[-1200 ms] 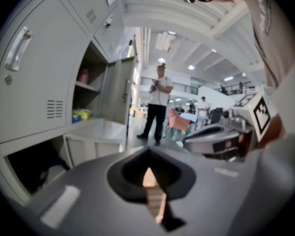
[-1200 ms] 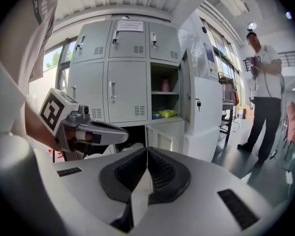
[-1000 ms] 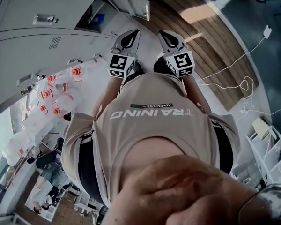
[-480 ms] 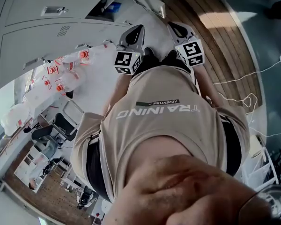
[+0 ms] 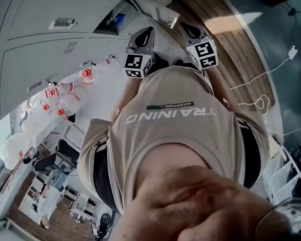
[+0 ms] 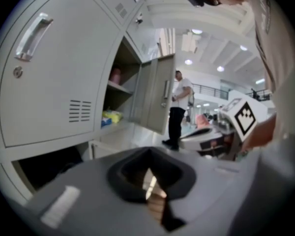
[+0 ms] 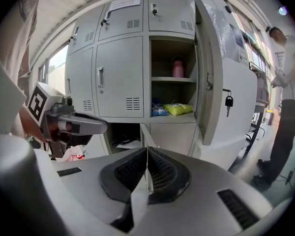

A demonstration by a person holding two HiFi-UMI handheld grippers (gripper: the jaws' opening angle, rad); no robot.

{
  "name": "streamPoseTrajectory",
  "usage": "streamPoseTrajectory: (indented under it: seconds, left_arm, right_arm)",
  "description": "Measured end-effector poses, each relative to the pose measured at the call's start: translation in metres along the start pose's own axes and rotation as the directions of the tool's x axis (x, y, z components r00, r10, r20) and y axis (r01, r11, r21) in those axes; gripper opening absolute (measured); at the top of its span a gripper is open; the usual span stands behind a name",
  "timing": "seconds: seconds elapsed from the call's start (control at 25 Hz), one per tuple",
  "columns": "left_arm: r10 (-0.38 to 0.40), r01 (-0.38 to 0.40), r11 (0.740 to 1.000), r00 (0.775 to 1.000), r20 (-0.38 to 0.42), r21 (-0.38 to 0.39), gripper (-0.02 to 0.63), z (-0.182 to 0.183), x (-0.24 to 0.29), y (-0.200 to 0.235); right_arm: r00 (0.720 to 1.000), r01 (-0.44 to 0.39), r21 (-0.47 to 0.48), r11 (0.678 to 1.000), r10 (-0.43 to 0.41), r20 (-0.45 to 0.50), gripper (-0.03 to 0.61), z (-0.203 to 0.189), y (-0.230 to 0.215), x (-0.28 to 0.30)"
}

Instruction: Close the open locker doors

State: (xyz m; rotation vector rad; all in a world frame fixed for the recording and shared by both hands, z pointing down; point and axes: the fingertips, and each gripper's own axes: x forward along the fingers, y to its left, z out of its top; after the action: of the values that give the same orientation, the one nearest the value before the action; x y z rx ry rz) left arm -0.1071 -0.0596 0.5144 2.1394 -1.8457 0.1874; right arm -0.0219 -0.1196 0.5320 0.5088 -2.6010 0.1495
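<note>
Grey lockers stand in front of me. An upper locker door hangs wide open, showing a pink bottle on a shelf and a yellow packet below it. Under it a lower door stands open, edge-on to the right gripper view. The same upper door appears in the left gripper view and in the head view. My left gripper and right gripper are side by side, short of the lockers, both shut and holding nothing.
A clear bag of red-capped plastic bottles lies by the lockers on the left. White cables trail over the floor at the right, near a white rack. A person stands beyond the open door. A padlock hangs on the locker side.
Both grippers have shifted slightly up the head view toward the open upper door, staying shut. The head view has swung a little across the lockers.
</note>
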Motion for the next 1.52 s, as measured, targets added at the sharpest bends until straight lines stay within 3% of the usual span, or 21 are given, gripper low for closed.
streamPoseTrajectory:
  seconds: [0.16,0.36,0.6,0.96,1.12,1.52]
  left_arm:
    - [-0.041,0.041,0.999,0.999,0.004,0.007,0.0,0.002,0.007,0.018]
    - [-0.023,0.024,0.999,1.0,-0.016,0.037,0.0,-0.008,0.003,0.047]
    - [0.033,-0.033,0.999,0.999,-0.024,0.014,0.0,-0.003,-0.001,0.064]
    - [0.179,-0.179,0.984,0.983,-0.032,0.0,0.0,0.009,-0.005,0.08]
    - [0.243,-0.245,0.968,0.969,-0.045,-0.056,0.0,0.003,-0.006,0.079]
    - [0.371,-0.377,0.919,0.926,-0.07,-0.118,0.0,-0.014,-0.009,0.059]
  right_arm:
    - [0.998,0.064,0.045,0.997,-0.062,-0.027,0.014,0.003,-0.014,0.015]
    - [0.983,0.178,0.042,0.983,-0.176,-0.05,0.014,-0.01,-0.019,0.021]
    - [0.979,0.172,0.008,0.985,-0.17,-0.111,0.015,-0.025,-0.036,0.028]
    - [0.99,0.041,-0.036,0.998,-0.046,-0.137,0.015,-0.031,-0.063,0.052]
    - [0.988,-0.037,-0.043,0.998,0.03,-0.153,0.015,-0.037,-0.067,0.056]
    - [0.943,-0.267,-0.111,0.957,0.236,-0.236,0.015,-0.064,-0.053,0.065]
